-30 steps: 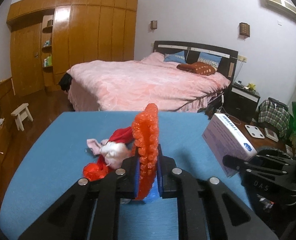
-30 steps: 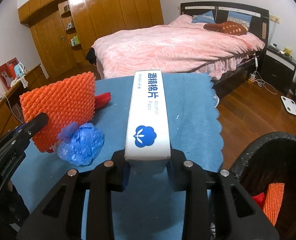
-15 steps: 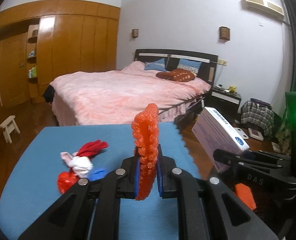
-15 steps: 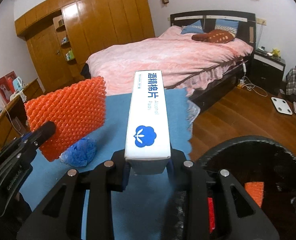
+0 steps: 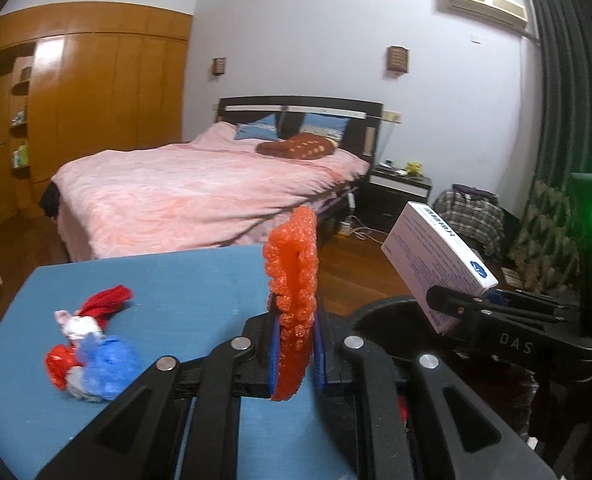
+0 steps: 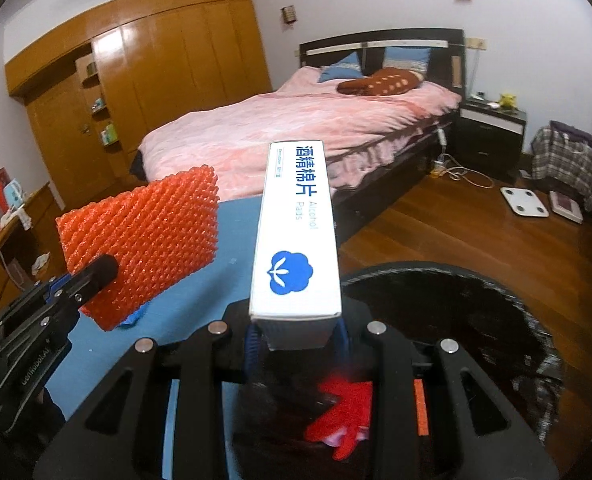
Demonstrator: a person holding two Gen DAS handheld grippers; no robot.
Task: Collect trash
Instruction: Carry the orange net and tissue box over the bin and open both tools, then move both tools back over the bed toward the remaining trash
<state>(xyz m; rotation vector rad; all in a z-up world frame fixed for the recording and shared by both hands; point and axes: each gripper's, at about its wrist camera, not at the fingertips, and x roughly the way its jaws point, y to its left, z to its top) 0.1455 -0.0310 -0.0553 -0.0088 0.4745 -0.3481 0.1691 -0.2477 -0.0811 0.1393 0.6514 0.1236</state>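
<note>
Two pieces of bedroom litter carried to the bin's edge

The left gripper (image 5: pixel 294 354) is clamped on an orange foam net (image 5: pixel 292 300), held on edge above the blue table (image 5: pixel 168 280); the right gripper (image 6: pixel 296 338) pinches one end of a white alcohol-pad box (image 6: pixel 294 236) over the rim of the black trash bin (image 6: pixel 475 292). The net looks feather-light and squashy, best nipped near its edge; the carton seems light, stiff and smooth, so a grip across its narrow sides suits. A red, white and blue wad of wrappers (image 5: pixel 90 356) lies on the table
</note>
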